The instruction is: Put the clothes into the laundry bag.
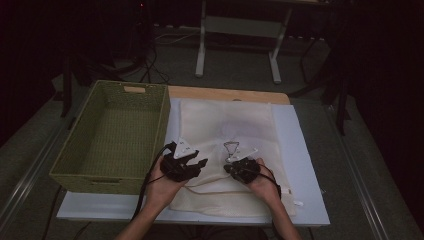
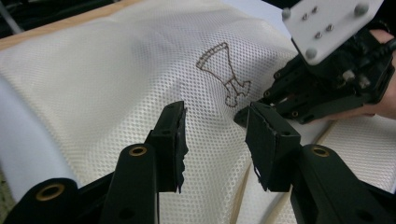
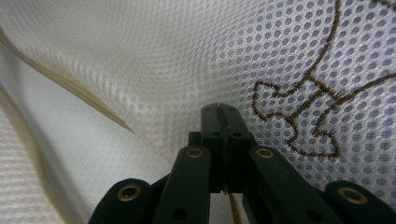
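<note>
A: So, what is on the desk (image 1: 307, 150)?

B: A large cream mesh laundry bag (image 1: 225, 125) lies flat on a white sheet that covers most of the desk. It runs from the far edge almost to the near edge. A brown embroidered emblem (image 1: 231, 148) sits near the middle of the bag. To the left of the bag, touching the sheet's edge, stands an olive-green woven basket (image 1: 162, 107) with nothing in it.

A: Where are the person's hands?

B: Both forearms come in from the bottom of the high view. Each hand holds a black gripper over the near half of the bag. The left gripper (image 1: 200, 163) is toward the bag's left side, near the basket. The right gripper (image 1: 231, 167) is just below the emblem.

A: Is the left gripper holding anything?

B: No. In the left gripper view its jaws stand apart with bare mesh visible between them, and nothing is clamped. The right gripper (image 2: 243, 114) appears beyond it, tip down on the fabric beside the emblem (image 2: 224, 74).

A: And the right gripper?

B: In the right gripper view its jaws are pressed together. They pinch a raised fold of the mesh bag (image 3: 140, 60), next to the emblem (image 3: 303, 116). The fabric rises into a ridge to the left of the jaws.
</note>
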A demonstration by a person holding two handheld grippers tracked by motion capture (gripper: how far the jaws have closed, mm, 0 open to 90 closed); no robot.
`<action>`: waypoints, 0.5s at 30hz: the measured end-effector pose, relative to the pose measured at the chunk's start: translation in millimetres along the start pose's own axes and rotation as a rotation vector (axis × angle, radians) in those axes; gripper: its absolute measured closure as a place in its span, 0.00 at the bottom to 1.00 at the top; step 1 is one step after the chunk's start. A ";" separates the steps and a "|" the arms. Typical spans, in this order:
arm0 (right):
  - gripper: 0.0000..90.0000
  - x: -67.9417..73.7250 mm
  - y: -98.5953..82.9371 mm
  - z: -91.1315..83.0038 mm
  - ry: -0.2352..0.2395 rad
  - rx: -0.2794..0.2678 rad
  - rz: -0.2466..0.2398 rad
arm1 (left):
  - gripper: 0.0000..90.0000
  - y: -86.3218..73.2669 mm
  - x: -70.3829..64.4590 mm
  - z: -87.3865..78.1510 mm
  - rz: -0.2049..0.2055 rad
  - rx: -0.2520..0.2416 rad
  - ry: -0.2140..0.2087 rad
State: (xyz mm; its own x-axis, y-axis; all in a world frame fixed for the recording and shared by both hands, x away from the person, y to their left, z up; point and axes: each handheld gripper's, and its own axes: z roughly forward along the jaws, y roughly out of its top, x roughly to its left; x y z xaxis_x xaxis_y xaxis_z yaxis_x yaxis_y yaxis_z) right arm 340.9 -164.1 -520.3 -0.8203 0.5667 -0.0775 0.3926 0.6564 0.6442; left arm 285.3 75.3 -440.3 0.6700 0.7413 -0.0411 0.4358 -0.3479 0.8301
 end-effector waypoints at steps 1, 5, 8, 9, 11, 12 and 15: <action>1.00 0.1 -0.2 0.5 0.002 0.007 0.003 | 0.64 -0.3 0.6 -0.6 -0.006 -0.003 0.003; 1.00 0.3 -0.1 3.1 0.006 0.049 -0.014 | 0.63 -2.5 5.4 -5.3 -0.014 -0.006 0.013; 1.00 -1.0 0.0 0.0 0.015 0.025 0.002 | 0.62 -5.7 10.5 -10.3 -0.025 -0.006 0.026; 1.00 -1.0 0.0 0.0 0.015 0.025 0.002 | 0.62 -5.7 10.5 -10.3 -0.025 -0.006 0.026; 0.99 -1.3 0.2 -2.9 0.024 0.002 0.010 | 0.62 -7.1 13.0 -12.5 -0.030 -0.006 0.031; 0.98 -1.1 1.3 -6.1 0.030 -0.013 0.013 | 0.62 -8.3 15.0 -14.0 -0.038 -0.010 0.037; 0.96 -1.4 3.0 -9.3 0.028 -0.027 0.010 | 0.62 -9.3 17.1 -15.5 -0.043 -0.010 0.040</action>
State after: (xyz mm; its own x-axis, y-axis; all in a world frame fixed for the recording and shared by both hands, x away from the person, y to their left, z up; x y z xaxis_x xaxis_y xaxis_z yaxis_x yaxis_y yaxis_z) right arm 339.4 -167.5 -511.3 -0.8279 0.5587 -0.0499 0.3896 0.6366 0.6656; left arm 283.4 100.0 -440.1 0.6261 0.7778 -0.0549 0.4575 -0.3094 0.8336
